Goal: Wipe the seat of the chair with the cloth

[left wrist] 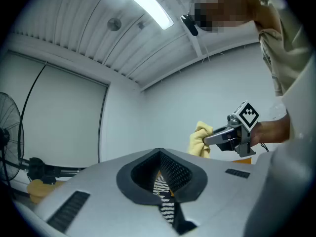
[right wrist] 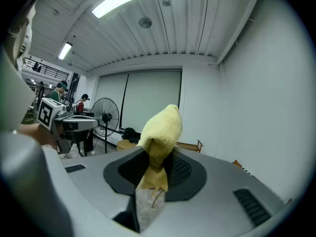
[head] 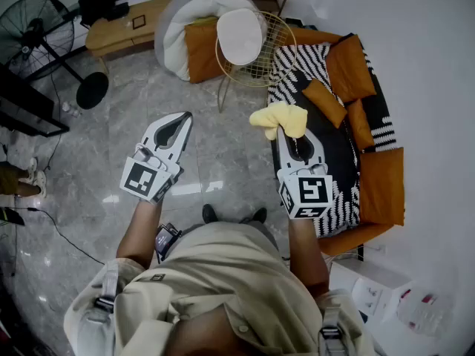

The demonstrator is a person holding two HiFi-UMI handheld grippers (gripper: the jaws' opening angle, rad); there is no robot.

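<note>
Right gripper view: right claw (right wrist: 157,158) clenched on the yellow cloth (right wrist: 162,132), a bunched fold standing up past the tips. Left gripper view: left claw (left wrist: 159,153) closed, nothing between the jaws; striped fabric shows through the opening behind them. Head view: both claws in the air over the grey floor (head: 193,176), left one centre left, right one centre right, well apart. Cloth at frame centre, below and right of the wire chair (head: 273,53), not touching it. Chair's white seat (head: 240,35) at top centre. Striped sofa (head: 338,197) along the right edge; standing fan (head: 37,35) upper left.
</note>
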